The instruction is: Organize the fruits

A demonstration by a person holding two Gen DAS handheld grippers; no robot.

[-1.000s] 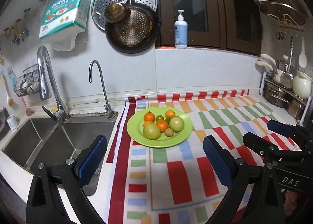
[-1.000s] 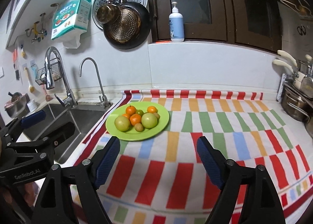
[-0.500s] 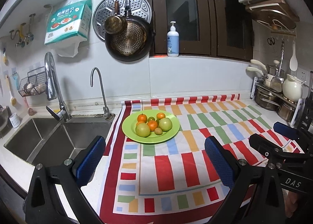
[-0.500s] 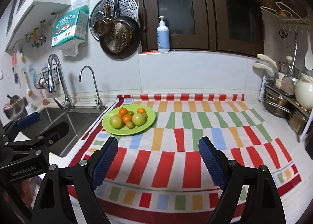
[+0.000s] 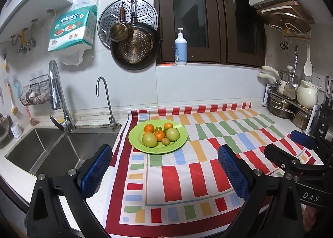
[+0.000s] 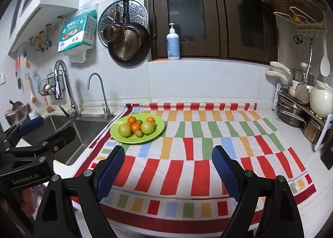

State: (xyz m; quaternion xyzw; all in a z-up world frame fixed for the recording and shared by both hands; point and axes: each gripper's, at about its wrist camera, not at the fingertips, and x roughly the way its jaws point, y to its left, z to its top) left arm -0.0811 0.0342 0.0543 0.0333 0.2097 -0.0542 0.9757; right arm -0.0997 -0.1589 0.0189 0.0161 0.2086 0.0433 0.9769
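A green plate (image 5: 179,144) (image 6: 158,132) sits on the striped mat near the sink. It holds two green apples (image 5: 149,140) (image 6: 147,128), several small oranges (image 5: 159,135) (image 6: 136,127), a small green fruit and a brown kiwi (image 5: 165,141). My left gripper (image 5: 164,170) is open and empty, held back above the counter's front edge. My right gripper (image 6: 168,167) is open and empty, also back from the plate. The right gripper also shows at the right of the left wrist view (image 5: 291,150).
A double sink (image 5: 52,146) with two taps lies left of the mat. Pots, a white kettle (image 5: 307,96) and a knife block stand at the right end. Pans hang on the wall; a soap bottle (image 5: 180,47) stands on the ledge.
Both grippers have pulled back and up from the plate, so the plate looks smaller and more of the mat's front edge shows. The fruits have not moved.
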